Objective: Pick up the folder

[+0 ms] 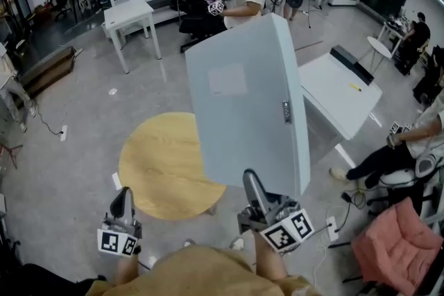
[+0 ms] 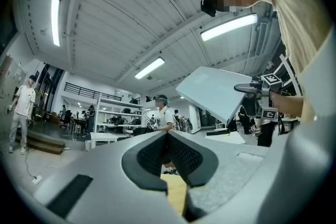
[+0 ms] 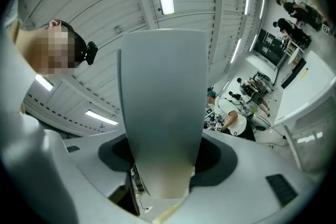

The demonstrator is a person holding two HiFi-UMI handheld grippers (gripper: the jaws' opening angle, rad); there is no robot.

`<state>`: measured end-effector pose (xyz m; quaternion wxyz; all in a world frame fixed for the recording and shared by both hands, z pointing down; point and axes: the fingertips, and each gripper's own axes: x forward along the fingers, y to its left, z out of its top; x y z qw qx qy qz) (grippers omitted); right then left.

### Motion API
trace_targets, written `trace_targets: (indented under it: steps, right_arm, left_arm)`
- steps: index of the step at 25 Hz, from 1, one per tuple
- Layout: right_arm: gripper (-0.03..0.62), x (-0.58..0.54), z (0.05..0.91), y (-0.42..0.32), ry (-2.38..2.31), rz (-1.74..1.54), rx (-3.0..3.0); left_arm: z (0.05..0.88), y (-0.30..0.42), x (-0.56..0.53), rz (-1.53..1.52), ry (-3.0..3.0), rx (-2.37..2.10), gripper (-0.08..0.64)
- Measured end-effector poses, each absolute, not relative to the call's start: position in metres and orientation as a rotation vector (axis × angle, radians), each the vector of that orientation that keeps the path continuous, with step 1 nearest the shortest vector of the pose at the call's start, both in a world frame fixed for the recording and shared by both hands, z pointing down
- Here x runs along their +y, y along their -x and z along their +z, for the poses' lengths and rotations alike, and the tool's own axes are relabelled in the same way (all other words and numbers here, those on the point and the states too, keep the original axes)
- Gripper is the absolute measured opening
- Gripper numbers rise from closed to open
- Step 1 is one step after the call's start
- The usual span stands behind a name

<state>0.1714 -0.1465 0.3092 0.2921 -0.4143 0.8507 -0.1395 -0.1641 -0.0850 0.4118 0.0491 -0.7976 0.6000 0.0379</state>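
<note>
Pickup looks done: the right hand-held gripper clamps the lower edge of the folder, raised above the round bench, while the left hand-held gripper is closed and empty; next, hold it steady.

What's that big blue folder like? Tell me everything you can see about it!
The folder is big, thick and pale blue-grey, with smooth, stiff-looking covers. Its front has a lighter square label patch, and a small metal fitting sits near its right edge. It is closed, up in the air and tilted, above the round wooden table and not resting on it. Only the right gripper touches it, clamped on its bottom edge.
</note>
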Motion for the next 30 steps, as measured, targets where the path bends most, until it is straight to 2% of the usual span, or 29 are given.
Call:
trace_targets:
  steps: [30]
  right_arm:
    - [0.270,-0.161,0.286,-0.182,0.878,-0.482,2.203]
  left_arm:
    - [0.400,0.156,-0.072,0.100,2.342,1.908,0.003]
